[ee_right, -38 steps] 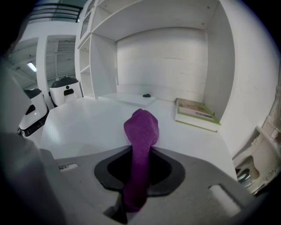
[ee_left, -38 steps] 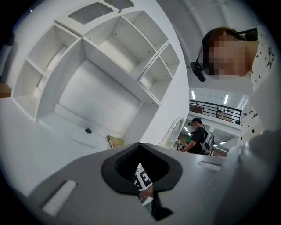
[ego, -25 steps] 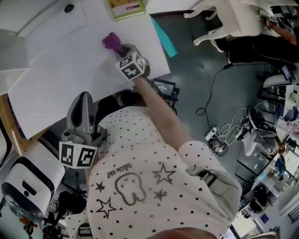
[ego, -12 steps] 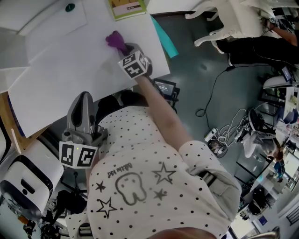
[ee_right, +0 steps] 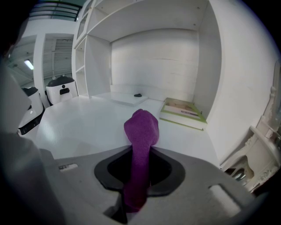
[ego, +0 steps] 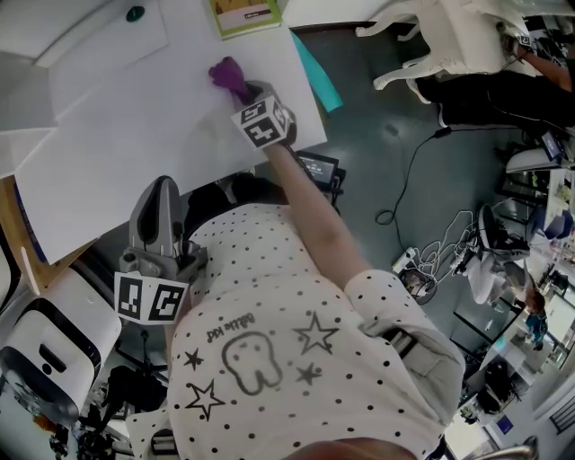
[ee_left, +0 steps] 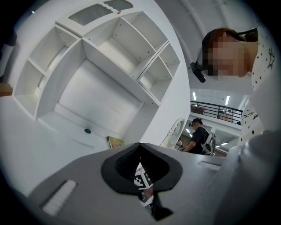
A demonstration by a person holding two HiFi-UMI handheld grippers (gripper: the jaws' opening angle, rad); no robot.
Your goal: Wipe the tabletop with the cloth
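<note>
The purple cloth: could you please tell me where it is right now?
In the head view the purple cloth is clamped in the right hand-held gripper, over the white tabletop near its right edge, just short of the green-edged book.

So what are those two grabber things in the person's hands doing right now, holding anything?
Left gripper: closed, holding nothing.
Right gripper: closed on the purple fabric cloth.

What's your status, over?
Right gripper shut on purple cloth, out on tabletop. Left gripper shut, empty, held back. Green book just ahead.
</note>
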